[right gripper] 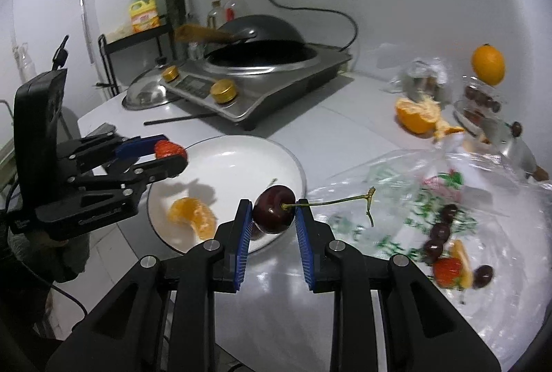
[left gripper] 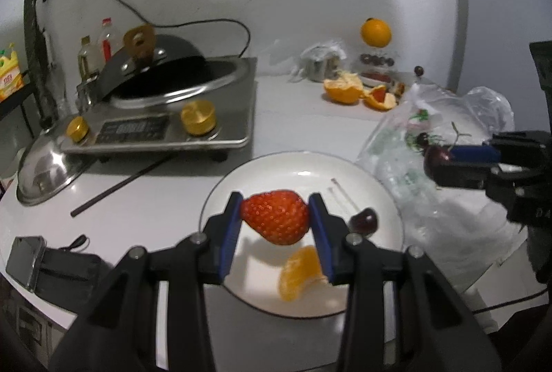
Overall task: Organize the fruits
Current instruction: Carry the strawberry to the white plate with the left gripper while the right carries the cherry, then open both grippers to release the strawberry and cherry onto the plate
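Observation:
My left gripper (left gripper: 275,216) is shut on a red strawberry (left gripper: 275,221), held above the white plate (left gripper: 262,172). On the plate lie an orange segment (left gripper: 300,275) and a dark cherry (left gripper: 364,221). My right gripper (right gripper: 272,213) is shut on a dark cherry (right gripper: 272,213) with a long green stem, over the plate's (right gripper: 241,158) right rim. The right wrist view shows the left gripper (right gripper: 170,153) with the strawberry (right gripper: 169,149) at the plate's left edge. In the left wrist view the right gripper (left gripper: 438,161) carries the cherry (left gripper: 437,158) at right.
A clear plastic bag (right gripper: 431,206) to the right holds several cherries, a strawberry (right gripper: 446,270) and orange pieces. A steel induction cooker with a black wok (left gripper: 165,89) stands at the back left, a pot lid (left gripper: 45,172) beside it. Orange peel (left gripper: 345,89) and a whole orange (left gripper: 376,32) sit at the back.

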Demonstrator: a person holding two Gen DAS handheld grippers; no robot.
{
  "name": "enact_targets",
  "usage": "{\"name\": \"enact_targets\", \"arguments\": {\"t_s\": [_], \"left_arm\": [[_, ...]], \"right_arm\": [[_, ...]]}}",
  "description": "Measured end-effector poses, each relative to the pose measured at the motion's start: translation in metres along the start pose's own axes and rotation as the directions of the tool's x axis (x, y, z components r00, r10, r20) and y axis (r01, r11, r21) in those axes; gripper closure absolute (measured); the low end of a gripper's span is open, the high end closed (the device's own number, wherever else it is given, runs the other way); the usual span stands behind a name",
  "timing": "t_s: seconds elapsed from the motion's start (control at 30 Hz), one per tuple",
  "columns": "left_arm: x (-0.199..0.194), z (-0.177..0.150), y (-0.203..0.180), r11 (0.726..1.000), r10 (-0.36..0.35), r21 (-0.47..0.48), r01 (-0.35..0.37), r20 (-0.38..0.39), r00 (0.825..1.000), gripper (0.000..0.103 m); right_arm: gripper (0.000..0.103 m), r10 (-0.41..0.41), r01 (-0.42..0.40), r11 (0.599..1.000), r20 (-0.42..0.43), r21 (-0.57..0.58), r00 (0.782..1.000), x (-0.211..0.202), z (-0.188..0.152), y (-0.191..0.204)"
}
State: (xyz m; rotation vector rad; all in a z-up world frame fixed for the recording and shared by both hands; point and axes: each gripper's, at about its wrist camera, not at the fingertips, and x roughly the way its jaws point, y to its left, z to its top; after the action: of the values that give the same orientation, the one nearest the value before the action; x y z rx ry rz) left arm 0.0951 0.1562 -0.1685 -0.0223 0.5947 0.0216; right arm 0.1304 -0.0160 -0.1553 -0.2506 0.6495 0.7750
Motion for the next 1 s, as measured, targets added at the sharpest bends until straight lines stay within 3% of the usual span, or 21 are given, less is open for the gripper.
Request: {"name": "enact_targets", "arguments": {"t_s": [0.33, 0.8, 1.0], "left_arm": [[0.018, -0.015, 0.017, 0.999, -0.005, -0.035, 0.003, -0.053, 0.999, 0.063], [0.026, -0.021, 0.018, 0.999, -0.034, -0.046, 0.030, -0.083, 0.996, 0.062], [0.017, -0.018, 0.014, 0.999, -0.024, -0.041, 0.021, -0.060, 0.998, 0.050]], "right_arm": [[0.076, 0.063, -0.067, 0.997, -0.084, -0.038, 0.994, 0.043, 0.000, 0.033], [0.076, 0.044, -0.060, 0.995, -0.177, -0.085, 0.983, 0.066, -0.012, 0.046], [0.067, 0.037, -0.049, 0.996, -0.162, -0.072, 0.986, 0.061, -0.010, 0.042]]}}
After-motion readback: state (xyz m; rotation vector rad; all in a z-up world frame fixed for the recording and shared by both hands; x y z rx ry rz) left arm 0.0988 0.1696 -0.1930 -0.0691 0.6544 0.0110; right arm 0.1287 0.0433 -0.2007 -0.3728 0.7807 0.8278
